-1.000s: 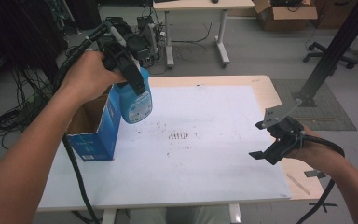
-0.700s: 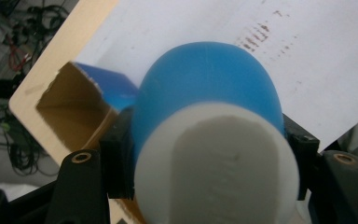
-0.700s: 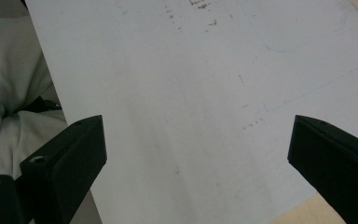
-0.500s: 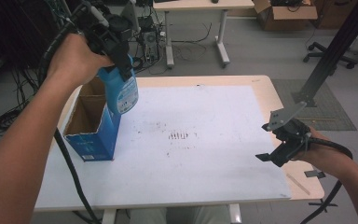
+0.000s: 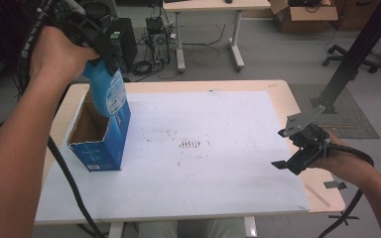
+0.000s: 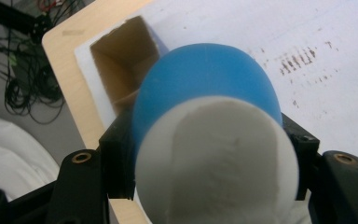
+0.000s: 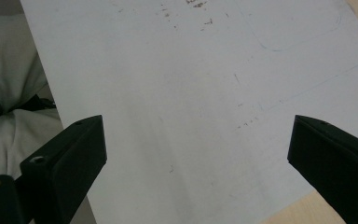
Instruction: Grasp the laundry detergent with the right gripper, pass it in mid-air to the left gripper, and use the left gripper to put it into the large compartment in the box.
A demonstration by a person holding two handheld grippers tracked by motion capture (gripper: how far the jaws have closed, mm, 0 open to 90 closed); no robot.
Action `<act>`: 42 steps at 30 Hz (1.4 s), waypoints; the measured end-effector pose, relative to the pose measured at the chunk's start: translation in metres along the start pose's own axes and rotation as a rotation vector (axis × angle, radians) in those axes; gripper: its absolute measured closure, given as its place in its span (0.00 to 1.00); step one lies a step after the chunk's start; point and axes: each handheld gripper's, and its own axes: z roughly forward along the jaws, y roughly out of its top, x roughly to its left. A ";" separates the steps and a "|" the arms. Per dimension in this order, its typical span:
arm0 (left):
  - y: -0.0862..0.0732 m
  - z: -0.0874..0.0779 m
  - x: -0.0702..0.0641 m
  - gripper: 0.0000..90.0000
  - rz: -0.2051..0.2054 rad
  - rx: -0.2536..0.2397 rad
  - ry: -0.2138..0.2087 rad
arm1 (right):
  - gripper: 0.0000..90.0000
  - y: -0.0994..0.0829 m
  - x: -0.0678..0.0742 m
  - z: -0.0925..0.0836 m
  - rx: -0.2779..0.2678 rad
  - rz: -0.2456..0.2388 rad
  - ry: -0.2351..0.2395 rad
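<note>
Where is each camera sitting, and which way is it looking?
High view: above the person's side, looking forward and down on the table; both forearms and the right gripper show.
Left gripper view: on the left gripper, looking down along its jaws, shut on the blue bottle, above the open box.
Right gripper view: on the right gripper, looking over its open jaws at the white sheet.
Shared: high and left gripper views both show bottle and box.

Bottle (image 5: 107,92): neck hidden by left claw (image 5: 100,47), label print too small to read. Box (image 5: 99,144) interior mostly in shadow. Right claw (image 7: 196,163) tips cut off at frame btm.
</note>
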 end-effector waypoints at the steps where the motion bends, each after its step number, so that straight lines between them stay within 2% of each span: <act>1: -0.001 0.000 0.003 0.42 -0.018 0.002 0.003 | 0.04 0.000 0.000 0.000 0.001 0.000 0.000; 3: -0.003 0.000 0.008 0.42 -0.043 0.003 0.010 | 0.04 0.001 0.000 0.001 0.001 -0.002 0.000; 4: -0.006 0.001 0.013 0.42 -0.068 0.004 0.017 | 0.04 0.001 -0.001 0.002 0.004 -0.003 -0.002; 5: -0.006 0.001 0.013 0.42 -0.068 0.004 0.017 | 0.04 0.001 -0.001 0.002 0.004 -0.003 -0.002; 8: -0.010 0.002 0.019 0.42 -0.101 0.003 0.024 | 0.04 0.001 -0.001 0.002 0.002 0.004 -0.003; 12: -0.017 0.005 0.030 0.42 -0.162 0.001 0.032 | 0.04 0.000 -0.001 0.003 0.003 0.006 -0.004; 21: -0.023 0.014 0.039 0.42 -0.220 0.001 0.041 | 0.04 0.001 -0.002 0.006 0.000 0.003 -0.003; 25: -0.024 0.020 0.039 0.42 -0.215 0.009 0.051 | 0.04 0.003 -0.001 0.007 -0.002 0.003 -0.002; 28: -0.026 0.027 0.042 0.42 -0.226 0.009 0.051 | 0.04 0.002 -0.001 0.008 -0.001 0.006 -0.003; 35: -0.034 0.048 0.048 0.42 -0.240 0.017 0.046 | 0.04 0.000 -0.001 0.009 0.000 0.012 -0.004; 42: -0.043 0.068 0.052 0.42 -0.249 0.002 0.045 | 0.04 0.001 -0.001 0.010 0.000 0.012 -0.008</act>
